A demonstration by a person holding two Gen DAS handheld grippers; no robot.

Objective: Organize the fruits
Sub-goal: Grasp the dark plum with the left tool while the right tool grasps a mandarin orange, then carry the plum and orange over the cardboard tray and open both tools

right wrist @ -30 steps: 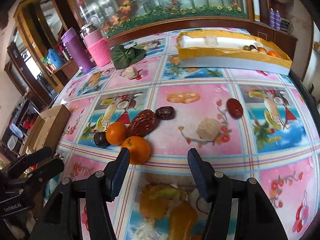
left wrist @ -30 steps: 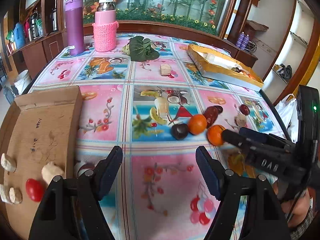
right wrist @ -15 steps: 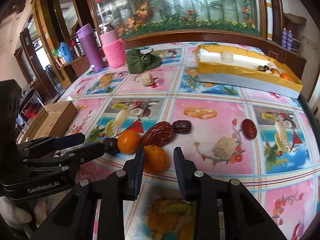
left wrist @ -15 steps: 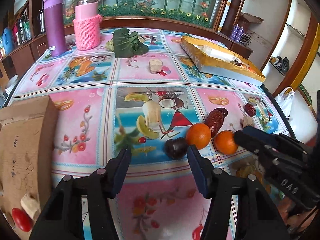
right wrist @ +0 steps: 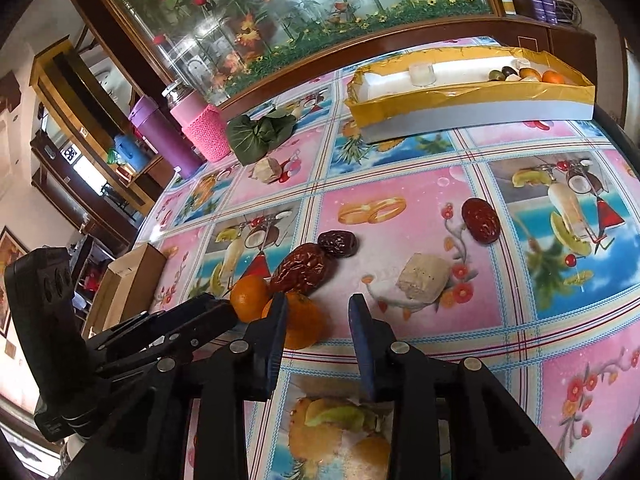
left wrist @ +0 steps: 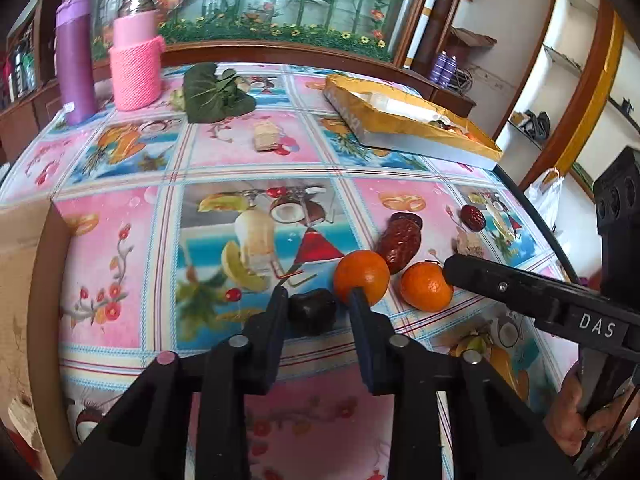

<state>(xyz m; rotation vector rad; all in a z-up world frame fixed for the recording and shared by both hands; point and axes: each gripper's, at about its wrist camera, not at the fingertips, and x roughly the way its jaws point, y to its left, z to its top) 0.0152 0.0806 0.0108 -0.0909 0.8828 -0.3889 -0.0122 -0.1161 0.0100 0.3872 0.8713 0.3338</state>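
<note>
A fruit-print tablecloth (left wrist: 120, 240) covers the whole table, with a long yellow-edged box (right wrist: 472, 96) at the far right already holding a few small fruits at its right end, and a cardboard box (left wrist: 24, 280) at the near left edge. A purple flask (left wrist: 74, 60) and a pink knit-sleeved bottle (left wrist: 136, 68) stand at the far left, beside a bundle of dark green leaves (left wrist: 216, 94). Near the middle of the table lies a small cluster of fruit: two oranges, a large wrinkled red date (left wrist: 400, 242) and a dark plum-like fruit (left wrist: 312, 310). The left gripper (left wrist: 314, 308) sits low over the cloth, its fingers set narrowly either side of the dark fruit, close to it or just touching; whether they press it cannot be told. The left orange (left wrist: 362, 278) rests just behind its right finger. The right gripper (right wrist: 318, 316) is partly open and grips nothing; its left finger lies across the front of the right orange (right wrist: 298, 326), which sits left of the gap rather than squarely between the fingers. The dark fruit looks small, light and smooth-skinned, probably soft enough to bruise, so a gentle squeeze across its widest middle seems wise. The orange appears firm, round and apt to roll, best taken across its equator with the fingers centred.
</note>
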